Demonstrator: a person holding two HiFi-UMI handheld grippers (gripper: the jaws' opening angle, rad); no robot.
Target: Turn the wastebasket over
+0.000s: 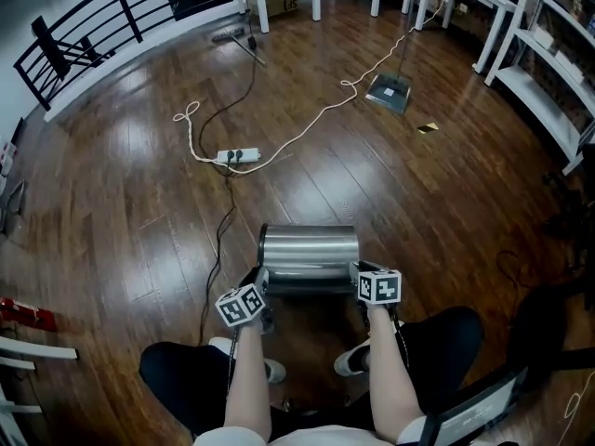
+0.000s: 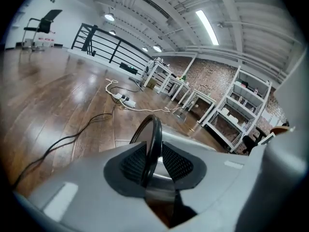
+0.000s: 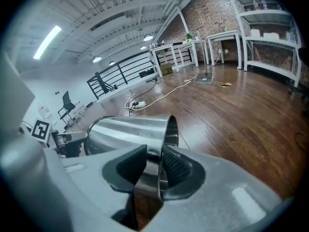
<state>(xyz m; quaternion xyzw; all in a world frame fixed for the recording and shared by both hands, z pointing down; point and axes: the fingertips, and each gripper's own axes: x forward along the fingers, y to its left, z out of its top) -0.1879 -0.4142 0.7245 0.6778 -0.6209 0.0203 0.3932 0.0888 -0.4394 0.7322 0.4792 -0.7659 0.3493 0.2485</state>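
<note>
A shiny steel wastebasket point(image 1: 309, 249) lies on its side on the wooden floor, just ahead of the person's knees. My left gripper point(image 1: 262, 284) is at its left end. In the left gripper view the black ring point(image 2: 155, 138) of that end stands between the two pads, and the left gripper point(image 2: 152, 164) is shut on it. My right gripper point(image 1: 359, 275) is at the right end. In the right gripper view the thin steel wall of the wastebasket point(image 3: 130, 132) at its open mouth runs between the pads, with the right gripper point(image 3: 155, 170) shut on it.
A white power strip point(image 1: 238, 156) with a white cable and a black cable lies on the floor beyond the basket. A dustpan point(image 1: 389, 91) sits further back. White shelving point(image 1: 544, 91) lines the right side, a black railing point(image 1: 112, 17) the far left. The person's shoes point(image 1: 351, 360) are just behind the basket.
</note>
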